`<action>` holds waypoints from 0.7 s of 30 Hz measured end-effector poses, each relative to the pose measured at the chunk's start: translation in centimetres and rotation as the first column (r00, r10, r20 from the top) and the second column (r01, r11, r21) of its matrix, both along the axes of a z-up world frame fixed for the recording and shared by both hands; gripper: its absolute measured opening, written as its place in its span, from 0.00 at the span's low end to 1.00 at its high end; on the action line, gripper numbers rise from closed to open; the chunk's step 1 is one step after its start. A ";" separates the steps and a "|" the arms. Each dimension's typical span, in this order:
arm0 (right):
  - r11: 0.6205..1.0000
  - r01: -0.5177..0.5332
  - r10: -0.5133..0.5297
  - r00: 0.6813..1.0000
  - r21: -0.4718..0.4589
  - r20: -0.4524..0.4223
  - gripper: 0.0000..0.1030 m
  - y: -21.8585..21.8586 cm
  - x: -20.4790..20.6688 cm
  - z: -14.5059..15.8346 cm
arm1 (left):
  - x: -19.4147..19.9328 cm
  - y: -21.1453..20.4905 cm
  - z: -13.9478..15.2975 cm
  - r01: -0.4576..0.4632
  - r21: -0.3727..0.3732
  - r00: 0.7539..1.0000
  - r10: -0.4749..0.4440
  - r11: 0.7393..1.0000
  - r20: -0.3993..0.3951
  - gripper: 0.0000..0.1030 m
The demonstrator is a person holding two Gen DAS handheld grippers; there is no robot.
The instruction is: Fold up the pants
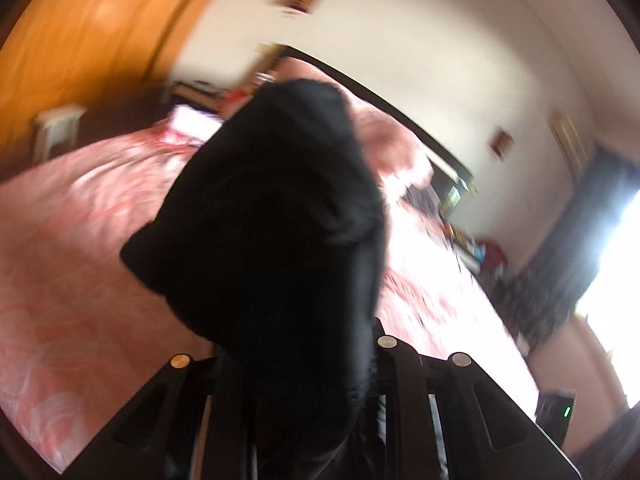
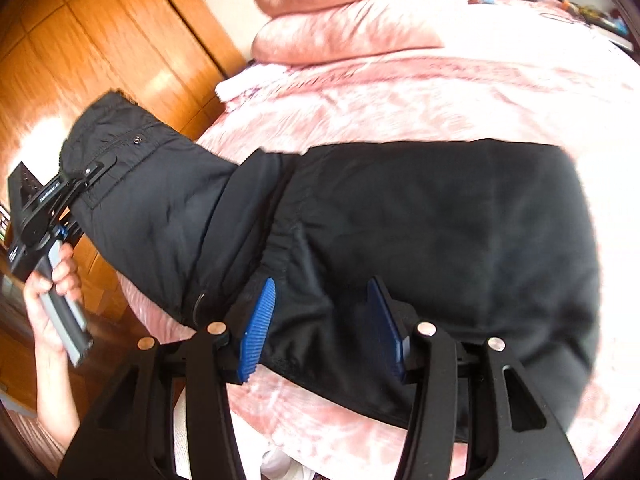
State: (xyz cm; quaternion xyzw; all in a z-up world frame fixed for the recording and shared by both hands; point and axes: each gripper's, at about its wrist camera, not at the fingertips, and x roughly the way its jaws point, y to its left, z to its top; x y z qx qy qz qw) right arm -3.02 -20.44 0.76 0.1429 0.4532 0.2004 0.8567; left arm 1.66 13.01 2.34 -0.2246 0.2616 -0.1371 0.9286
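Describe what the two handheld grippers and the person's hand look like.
The right gripper has black triangular cut-out arms, round metal pins and ribbed blue pads. The left gripper is black on a grey handle with a blue accent. The hand is bare, with no sleeve visible.

Each gripper has a black frame with triangular cut-outs and round metal pivot pins, the right gripper carries ribbed blue finger pads, and the left gripper has a grey-and-black handle behind its jaws.

Bare pink bed lies open beyond the black pants, while stacked pillows and the wooden wardrobe bound its far side.
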 end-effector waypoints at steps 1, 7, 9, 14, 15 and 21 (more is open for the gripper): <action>1.000 0.014 -0.014 1.000 0.001 0.002 0.49 -0.6 -0.2 0.1 | 0.0 -1.5 0.2 0.026 0.024 1.000 -0.026 0.999 0.002 0.19; 0.996 0.093 -0.093 0.996 0.009 -0.007 0.49 -4.2 -1.3 -0.2 | 0.1 -9.2 -0.7 0.159 0.191 0.987 -0.158 0.969 -0.024 0.20; 0.994 0.112 -0.112 0.994 0.000 -0.011 0.49 -5.1 -1.2 -0.5 | 0.1 -11.4 -1.7 0.204 0.232 0.979 -0.196 0.951 -0.058 0.20; 0.989 0.145 -0.145 0.988 -0.007 -0.042 0.49 -6.8 -1.1 -1.9 | -0.2 -16.1 -4.6 0.307 0.347 0.951 -0.270 0.886 -0.152 0.24; 0.989 0.148 -0.149 0.988 -0.009 -0.048 0.49 -7.0 -1.0 -2.2 | -0.3 -16.9 -5.1 0.324 0.370 0.945 -0.280 0.870 -0.168 0.25; 0.989 0.150 -0.149 0.988 0.006 -0.046 0.47 -7.5 -1.2 -3.0 | -2.3 -19.0 -4.8 0.370 0.370 0.928 -0.321 0.852 -0.189 0.50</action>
